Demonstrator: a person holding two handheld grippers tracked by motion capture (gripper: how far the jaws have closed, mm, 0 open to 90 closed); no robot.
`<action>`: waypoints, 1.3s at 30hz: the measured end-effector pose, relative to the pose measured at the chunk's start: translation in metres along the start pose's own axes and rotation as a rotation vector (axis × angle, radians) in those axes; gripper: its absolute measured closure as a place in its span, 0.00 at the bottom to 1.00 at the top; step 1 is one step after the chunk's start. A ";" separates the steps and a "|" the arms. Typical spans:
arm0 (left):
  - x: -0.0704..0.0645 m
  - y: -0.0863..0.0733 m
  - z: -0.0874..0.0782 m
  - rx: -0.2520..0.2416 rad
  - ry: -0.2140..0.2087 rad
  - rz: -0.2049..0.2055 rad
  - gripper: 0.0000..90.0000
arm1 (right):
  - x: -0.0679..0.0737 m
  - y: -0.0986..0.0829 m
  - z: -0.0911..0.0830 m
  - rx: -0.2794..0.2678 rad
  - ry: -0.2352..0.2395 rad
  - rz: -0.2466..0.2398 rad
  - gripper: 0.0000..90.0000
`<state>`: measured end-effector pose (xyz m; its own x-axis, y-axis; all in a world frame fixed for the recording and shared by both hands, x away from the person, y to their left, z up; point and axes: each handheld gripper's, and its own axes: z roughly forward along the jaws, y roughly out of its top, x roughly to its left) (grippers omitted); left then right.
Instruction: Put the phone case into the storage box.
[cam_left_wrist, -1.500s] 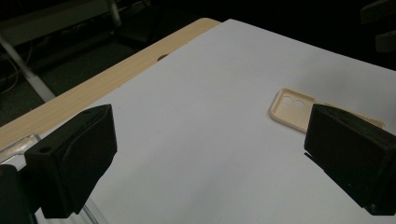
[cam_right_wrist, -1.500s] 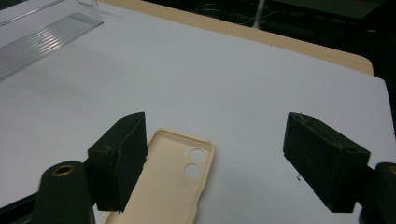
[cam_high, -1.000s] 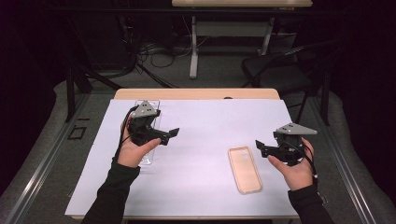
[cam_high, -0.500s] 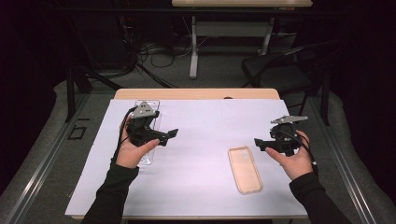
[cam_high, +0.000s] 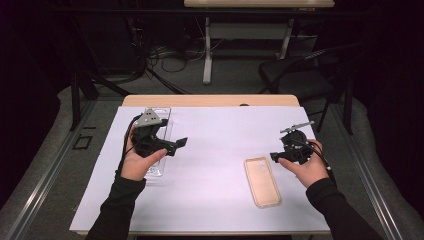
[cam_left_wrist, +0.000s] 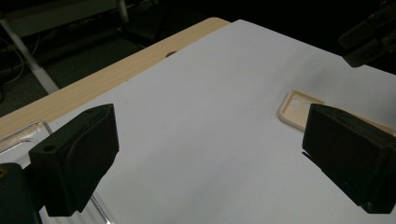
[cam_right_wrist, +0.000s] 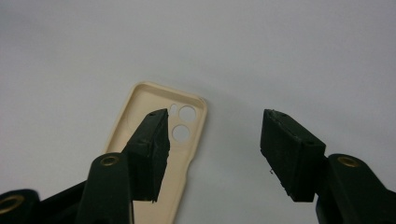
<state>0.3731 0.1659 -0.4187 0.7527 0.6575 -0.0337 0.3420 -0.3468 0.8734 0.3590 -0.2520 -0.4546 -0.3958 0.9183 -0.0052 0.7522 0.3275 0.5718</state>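
The right gripper (cam_right_wrist: 212, 154) hangs with jaws apart above the beige phone case (cam_right_wrist: 156, 154), which lies flat on the white sheet (cam_high: 215, 150). The left gripper (cam_left_wrist: 205, 163) is also apart, away from it. The thin rim can slip if the jaws close crooked.

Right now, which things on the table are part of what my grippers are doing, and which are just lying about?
In the job:
- phone case, beige, inside up, right gripper open above it
- clear plastic tray, under the open left gripper

Lying about:
- white sheet over the table
- chair and cables beyond the table
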 end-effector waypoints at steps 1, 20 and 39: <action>0.000 0.000 0.000 0.002 0.001 0.002 0.04 | 0.000 0.000 0.003 0.011 0.001 0.003 0.47; 0.000 -0.003 -0.001 0.005 -0.003 -0.003 0.05 | 0.004 0.000 0.032 0.181 0.053 0.015 0.71; 0.002 -0.004 -0.001 0.007 -0.001 -0.005 0.05 | -0.003 0.004 0.063 0.243 0.030 0.114 0.71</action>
<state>0.3721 0.1694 -0.4219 0.7514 0.6587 -0.0388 0.3499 -0.3479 0.8698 0.3969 -0.2396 -0.5038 -0.3136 0.9467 0.0741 0.8959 0.2692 0.3533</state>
